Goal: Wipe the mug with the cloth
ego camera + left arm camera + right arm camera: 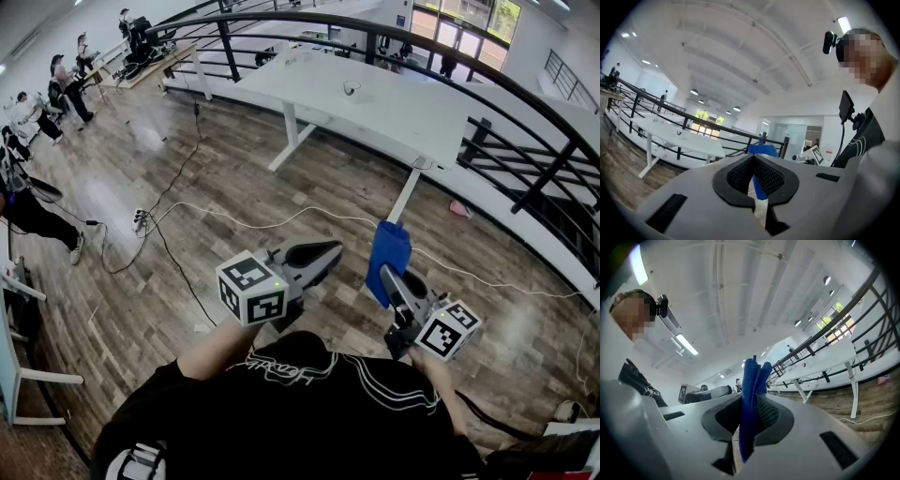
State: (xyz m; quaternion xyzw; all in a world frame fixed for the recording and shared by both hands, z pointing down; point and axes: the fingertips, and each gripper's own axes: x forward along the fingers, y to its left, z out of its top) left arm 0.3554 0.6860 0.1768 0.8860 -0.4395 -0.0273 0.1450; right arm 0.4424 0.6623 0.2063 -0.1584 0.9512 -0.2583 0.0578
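Observation:
My right gripper [387,274] is shut on a folded blue cloth [389,247], which stands up out of its jaws over the wooden floor. The right gripper view shows the cloth [751,390] pinched between the black ribbed pads. My left gripper [334,250] is held level just left of the cloth, shut with nothing in it; its pads [740,174] meet at the tip, and the blue cloth [765,151] shows beyond them. A small mug [352,88] stands far ahead on a long white table [403,117], well away from both grippers.
A black curved railing [525,94] runs behind and to the right of the table. Cables [178,253] and a power strip [141,220] lie on the wooden floor at the left. Several people [66,84] stand at the far left. A white frame [19,366] is at the near left.

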